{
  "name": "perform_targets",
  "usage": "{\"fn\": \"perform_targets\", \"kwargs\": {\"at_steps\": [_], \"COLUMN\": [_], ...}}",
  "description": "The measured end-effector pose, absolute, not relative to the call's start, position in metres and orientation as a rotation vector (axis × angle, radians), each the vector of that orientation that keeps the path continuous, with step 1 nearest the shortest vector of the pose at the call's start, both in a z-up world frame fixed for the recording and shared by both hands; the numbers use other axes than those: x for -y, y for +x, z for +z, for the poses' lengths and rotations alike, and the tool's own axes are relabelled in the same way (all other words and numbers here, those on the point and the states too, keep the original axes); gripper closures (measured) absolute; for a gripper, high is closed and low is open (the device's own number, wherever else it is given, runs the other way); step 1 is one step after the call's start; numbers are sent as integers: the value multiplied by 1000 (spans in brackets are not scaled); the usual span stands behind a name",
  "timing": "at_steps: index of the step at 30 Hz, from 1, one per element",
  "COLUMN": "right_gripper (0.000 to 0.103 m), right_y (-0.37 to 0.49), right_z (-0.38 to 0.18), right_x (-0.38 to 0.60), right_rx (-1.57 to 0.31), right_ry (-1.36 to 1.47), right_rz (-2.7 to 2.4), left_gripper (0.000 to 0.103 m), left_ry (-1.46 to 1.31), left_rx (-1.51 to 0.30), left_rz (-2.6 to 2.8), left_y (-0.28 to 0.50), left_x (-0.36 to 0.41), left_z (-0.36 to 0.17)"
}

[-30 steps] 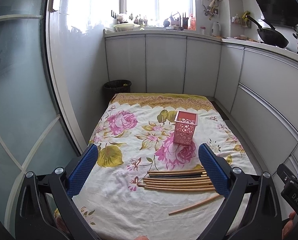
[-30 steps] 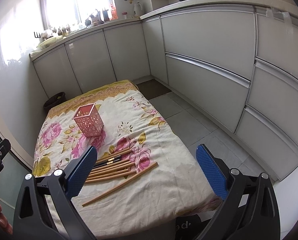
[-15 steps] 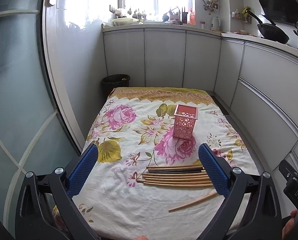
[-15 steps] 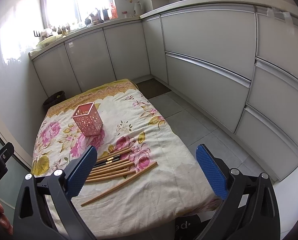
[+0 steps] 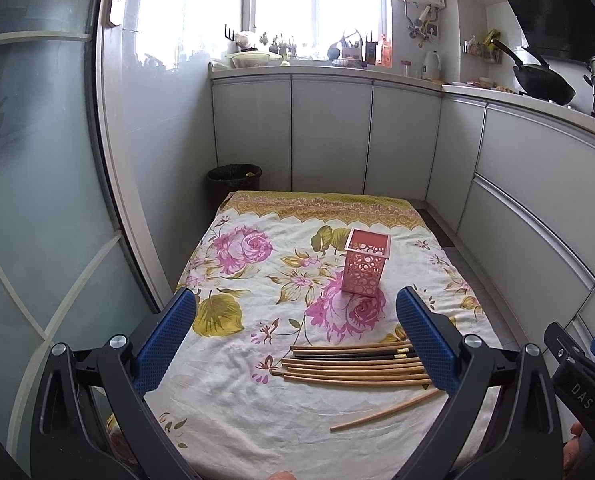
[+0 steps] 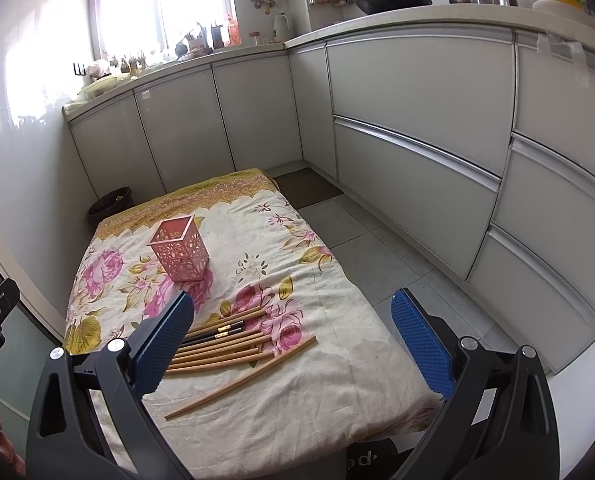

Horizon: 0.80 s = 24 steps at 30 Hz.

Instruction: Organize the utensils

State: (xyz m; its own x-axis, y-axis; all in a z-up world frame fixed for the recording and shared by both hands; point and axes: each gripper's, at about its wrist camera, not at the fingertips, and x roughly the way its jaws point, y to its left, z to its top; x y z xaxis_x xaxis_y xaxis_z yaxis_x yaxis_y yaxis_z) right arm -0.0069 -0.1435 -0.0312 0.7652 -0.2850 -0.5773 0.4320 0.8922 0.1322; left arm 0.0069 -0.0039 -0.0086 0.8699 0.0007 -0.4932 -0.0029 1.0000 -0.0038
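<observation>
Nine or so chopsticks (image 5: 357,364) lie in a loose row at the lower right of the left wrist view, most of them pale wood, a couple dark with gold bands. One more, a stray chopstick (image 5: 385,410), lies slanted just below the row, apart from it. In the right wrist view the same bundle (image 6: 221,344) sits at lower centre-left, partly hidden behind my blue pad. Beyond them, near the middle of the frame, stands the pink perforated holder (image 5: 366,266), upright and empty as far as I can see, well apart from the sticks. All of it rests on the floral cloth (image 5: 257,312) that covers a low surface on the kitchen floor.

I hold my left gripper (image 5: 295,334) spread wide with nothing between its pads, and my right gripper (image 6: 291,342) is likewise wide apart and holds nothing. Both hover above the near edge of the cloth.

Nothing is in the holder yet, so I judge the job barely begun. The risks I see: the sticks are thin and lie flat on soft fabric, so my pads may pinch cloth along with wood, or roll one stick off its neighbours. The holder looks light and tall; a chopstick pushed in at a slant could tip it over.
</observation>
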Motion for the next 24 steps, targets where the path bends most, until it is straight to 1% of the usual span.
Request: {"fn": "perform_targets", "kwargs": {"at_steps": [6, 24], "right_gripper": [7, 7], "right_y": [-8, -13], "right_z": [-19, -12], "right_x": [138, 131], "right_rx": [-551, -539], "right_ry": [256, 244], "right_rz": [-380, -369], "left_gripper": [7, 7], "left_ry": [-20, -27], "left_rx": [-480, -490], "left_rz": [-2, 6], "left_y": [-1, -3], "left_x": [3, -1], "left_z": [5, 5]}}
